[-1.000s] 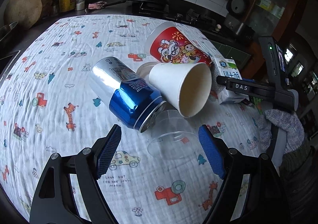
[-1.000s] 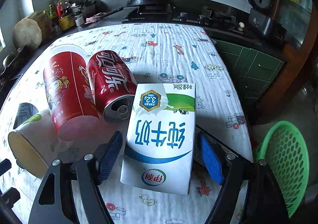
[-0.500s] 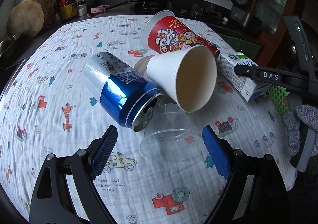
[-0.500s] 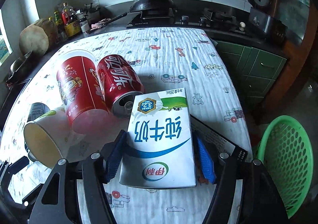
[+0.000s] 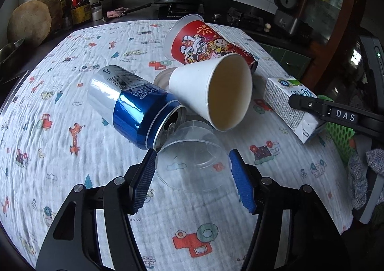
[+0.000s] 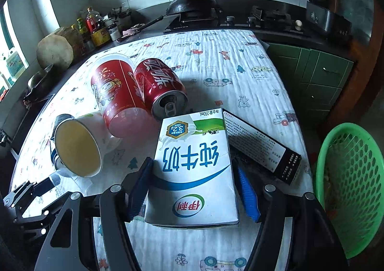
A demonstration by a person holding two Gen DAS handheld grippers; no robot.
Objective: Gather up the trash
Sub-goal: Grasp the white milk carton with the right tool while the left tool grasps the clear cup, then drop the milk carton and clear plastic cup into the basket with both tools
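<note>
My left gripper (image 5: 193,182) points down at a clear plastic cup (image 5: 192,163) lying on its side. Its jaws are closing, and both blue pads touch the cup's rim. A blue and silver can (image 5: 134,105), a white paper cup (image 5: 211,93) and a red cartoon cup (image 5: 199,45) lie just beyond. My right gripper (image 6: 193,191) is shut on a white and blue milk carton (image 6: 194,150), one pad on each long side. The carton (image 5: 288,105) also shows at the right of the left wrist view. A red cola can (image 6: 160,83) lies behind it.
A green perforated basket (image 6: 348,189) stands past the table's right edge. A flat black box (image 6: 261,148) lies under the carton's right side. The table wears a white cartoon-print cloth (image 5: 72,78). A stove, a wok (image 6: 192,6) and bottles line the counter behind.
The left jaws widened, then narrowed onto the clear cup. The right pads closed onto the milk carton, which has shifted right, away from the cups.
</note>
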